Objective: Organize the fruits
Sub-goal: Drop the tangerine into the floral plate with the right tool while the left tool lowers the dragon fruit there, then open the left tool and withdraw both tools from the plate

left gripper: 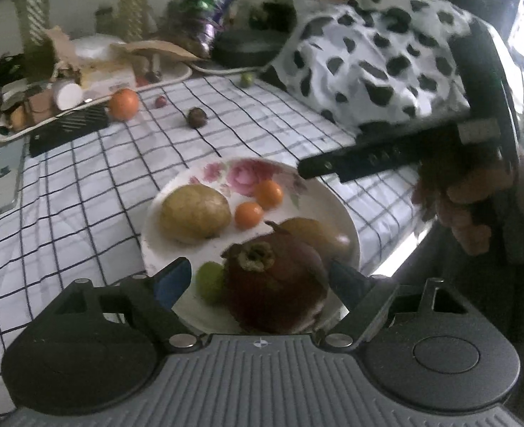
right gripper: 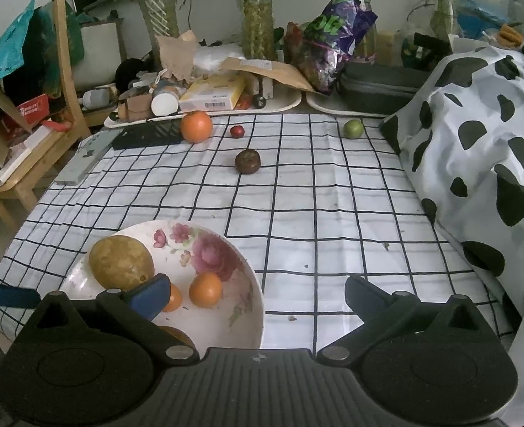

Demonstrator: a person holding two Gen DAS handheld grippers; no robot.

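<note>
Left wrist view shows your left gripper low in the frame with its jaws spread and clear of a dark red persimmon that sits between them on the near edge of the floral plate. On that plate also lie a yellow-brown round fruit, two small tangerines, a pear behind the persimmon and a small green fruit beside it. Right wrist view shows your right gripper spread wide with nothing between its fingers, hovering over the checked tablecloth just right of the plate. Toward the top of that frame, an orange, a small red fruit, a dark brown fruit and a green fruit lie apart on the cloth.
</note>
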